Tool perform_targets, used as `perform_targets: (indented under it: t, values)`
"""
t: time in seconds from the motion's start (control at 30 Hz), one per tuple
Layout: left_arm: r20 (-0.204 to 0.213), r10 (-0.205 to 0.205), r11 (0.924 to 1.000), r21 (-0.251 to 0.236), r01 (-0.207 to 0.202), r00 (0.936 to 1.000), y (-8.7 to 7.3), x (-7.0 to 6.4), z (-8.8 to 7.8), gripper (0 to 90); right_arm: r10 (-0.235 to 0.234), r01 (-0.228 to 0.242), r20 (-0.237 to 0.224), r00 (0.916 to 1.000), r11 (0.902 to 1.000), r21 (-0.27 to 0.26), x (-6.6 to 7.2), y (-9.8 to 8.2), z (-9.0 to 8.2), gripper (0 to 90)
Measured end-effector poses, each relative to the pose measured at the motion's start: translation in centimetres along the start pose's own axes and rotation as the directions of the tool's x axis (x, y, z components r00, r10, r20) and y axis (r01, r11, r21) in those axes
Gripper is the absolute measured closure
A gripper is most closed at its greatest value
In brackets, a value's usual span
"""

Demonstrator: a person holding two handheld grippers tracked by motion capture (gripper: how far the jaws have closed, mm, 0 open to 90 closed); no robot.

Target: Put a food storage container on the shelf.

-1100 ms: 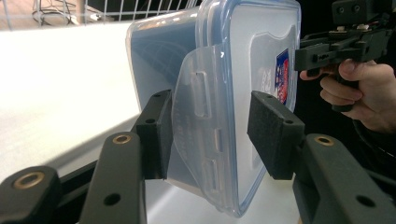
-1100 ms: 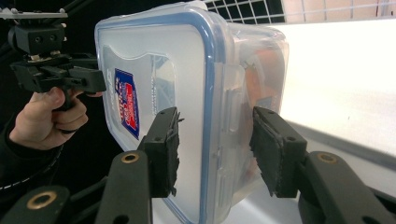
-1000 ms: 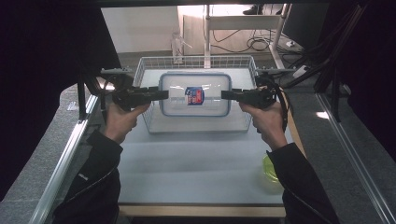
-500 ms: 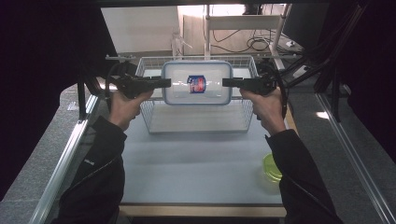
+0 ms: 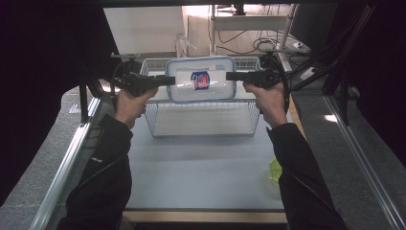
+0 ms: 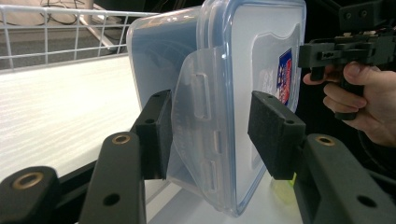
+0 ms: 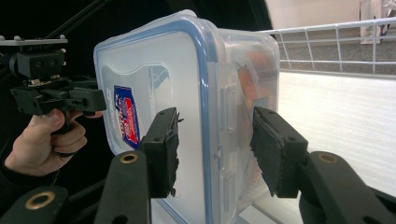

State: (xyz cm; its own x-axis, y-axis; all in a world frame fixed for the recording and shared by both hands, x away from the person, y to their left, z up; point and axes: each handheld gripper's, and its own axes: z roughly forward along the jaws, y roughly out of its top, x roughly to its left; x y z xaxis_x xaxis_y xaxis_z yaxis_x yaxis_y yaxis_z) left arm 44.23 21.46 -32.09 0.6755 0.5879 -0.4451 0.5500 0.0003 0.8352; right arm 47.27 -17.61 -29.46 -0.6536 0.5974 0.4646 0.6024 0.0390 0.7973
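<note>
A clear plastic box (image 5: 201, 79) with a blue-rimmed lid and a red-and-blue sticker hangs over the far part of a white wire basket (image 5: 203, 125). My left gripper (image 5: 170, 80) is shut on the box's left end and my right gripper (image 5: 231, 75) is shut on its right end. In the left gripper view the pads of the left gripper (image 6: 215, 135) clamp the box (image 6: 233, 56) over its latch flap. In the right gripper view the right gripper (image 7: 215, 149) squeezes the box (image 7: 154, 65) at the other latch. Something orange shows through the wall.
The basket stands on a pale table (image 5: 201, 167) that has metal rails on both sides. A yellow-green object (image 5: 274, 170) lies by the right sleeve near the front edge. Cables and shelving stand behind the basket.
Both grippers have carried the box away from the person, from over the basket's middle to over its far rim. The grip on both ends is the same.
</note>
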Motion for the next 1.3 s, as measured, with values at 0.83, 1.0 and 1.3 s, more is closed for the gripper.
perform_targets:
  t: [0.83, 1.0, 1.3]
  values:
    - [-0.137, 0.092, 0.9947, -0.033, -0.098, 0.9862, 0.0, -0.1, 1.0, 43.7, -0.025, 0.027, 0.031, 0.9992, 0.9989, -0.039, -0.5, -0.2, 1.0, 49.8]
    - [-0.166, 0.105, 0.9943, -0.003, -0.107, 0.9806, -0.3, 0.0, 1.8, 45.2, -0.014, 0.016, 0.055, 0.9984, 0.9993, -0.035, -0.7, -0.3, 1.3, 46.0]
    - [-0.126, 0.084, 0.9955, -0.033, -0.088, 0.9885, -0.5, 0.2, 1.5, 44.5, -0.051, 0.057, 0.138, 0.9891, 0.9975, -0.041, -0.8, 0.1, 1.7, 49.4]
